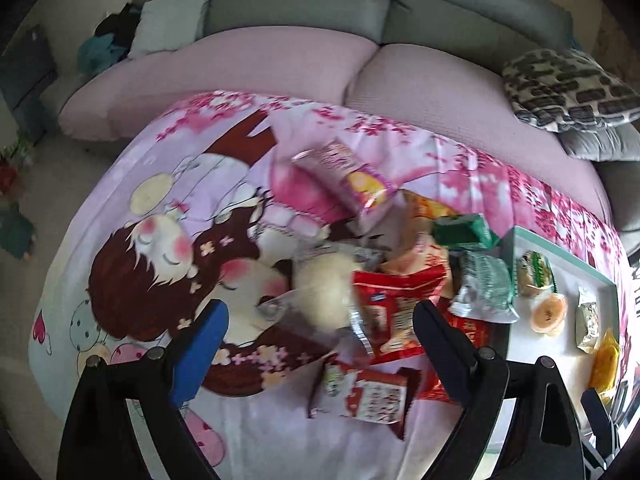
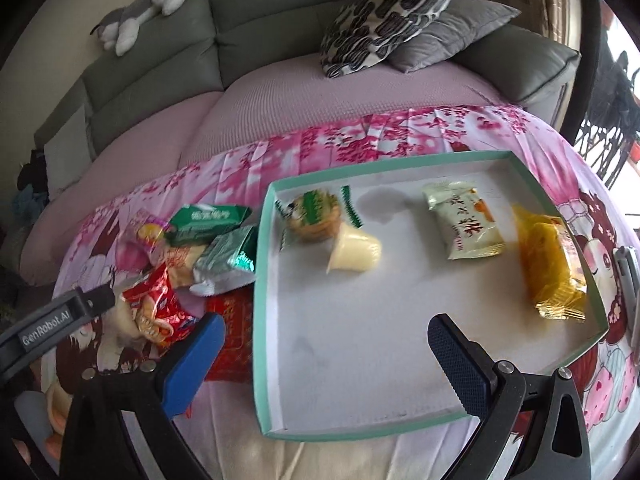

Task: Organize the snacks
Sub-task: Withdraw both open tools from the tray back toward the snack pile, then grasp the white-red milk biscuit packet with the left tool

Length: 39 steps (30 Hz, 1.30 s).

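Note:
A loose pile of snacks lies on the cartoon-print cloth: a pale bun in clear wrap [image 1: 324, 292], a red packet [image 1: 396, 312], a red-and-white packet [image 1: 360, 396], and green packets [image 1: 464, 228]. My left gripper [image 1: 320, 332] hangs open just above this pile, gripping nothing. To the right is a teal-rimmed tray [image 2: 260, 300] with a round biscuit pack [image 2: 314, 216], a jelly cup [image 2: 352, 254], a pale green packet [image 2: 464, 220] and a yellow packet [image 2: 552, 264]. My right gripper [image 2: 324, 360] is open over the tray's bare near part, empty.
A grey sofa with a pink cover [image 2: 320, 92] runs behind the cloth, with a patterned cushion [image 2: 384, 16] and a plush toy [image 2: 140, 8] on it. A flat red packet [image 2: 232, 328] lies beside the tray's left wall. A grey device [image 2: 628, 280] sits right of the tray.

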Available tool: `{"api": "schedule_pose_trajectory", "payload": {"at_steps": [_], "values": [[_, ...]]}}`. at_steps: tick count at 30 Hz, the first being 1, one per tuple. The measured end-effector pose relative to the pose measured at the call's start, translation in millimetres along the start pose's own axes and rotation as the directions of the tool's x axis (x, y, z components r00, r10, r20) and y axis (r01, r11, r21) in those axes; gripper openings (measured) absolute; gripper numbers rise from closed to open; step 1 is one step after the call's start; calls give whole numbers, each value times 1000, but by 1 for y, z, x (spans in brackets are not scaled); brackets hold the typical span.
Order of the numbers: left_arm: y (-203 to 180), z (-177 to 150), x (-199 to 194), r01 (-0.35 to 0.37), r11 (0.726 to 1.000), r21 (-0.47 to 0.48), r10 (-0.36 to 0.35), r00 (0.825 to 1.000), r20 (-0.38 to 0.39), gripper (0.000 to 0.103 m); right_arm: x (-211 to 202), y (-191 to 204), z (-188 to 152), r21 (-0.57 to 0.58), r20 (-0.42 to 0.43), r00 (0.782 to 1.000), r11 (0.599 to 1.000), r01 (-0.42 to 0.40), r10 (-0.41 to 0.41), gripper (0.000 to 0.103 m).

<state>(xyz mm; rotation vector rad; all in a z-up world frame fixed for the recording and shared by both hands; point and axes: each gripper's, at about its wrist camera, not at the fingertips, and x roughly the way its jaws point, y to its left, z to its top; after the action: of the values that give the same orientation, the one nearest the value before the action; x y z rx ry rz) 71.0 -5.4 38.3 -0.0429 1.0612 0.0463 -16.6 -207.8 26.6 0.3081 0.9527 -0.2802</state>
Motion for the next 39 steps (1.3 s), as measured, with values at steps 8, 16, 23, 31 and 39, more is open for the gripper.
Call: {"api": "schedule_pose_trajectory", "payload": {"at_steps": [8,16,23,31,39], "values": [[38,-4,10,17,996,-90,-21,999,-44,94,8,37,-15,-109,-27,1000,994,1,-4,102],[38,-14,28,70,993,-96,-81,989,-121,94,19,55,-28,-175,-72,997,984,25,-38,102],[19,-28,38,140,987,-72,-152,971,-187,94,20,42,-36,-148,-104,992,987,55,-71,102],[-3,-34,42,190,981,-28,-192,955,-227,94,19,27,-33,-114,-114,989,990,80,-93,102],[-23,-41,57,198,980,1,-190,941,-280,93,18,12,-28,-67,-117,988,993,96,-103,102]]}}
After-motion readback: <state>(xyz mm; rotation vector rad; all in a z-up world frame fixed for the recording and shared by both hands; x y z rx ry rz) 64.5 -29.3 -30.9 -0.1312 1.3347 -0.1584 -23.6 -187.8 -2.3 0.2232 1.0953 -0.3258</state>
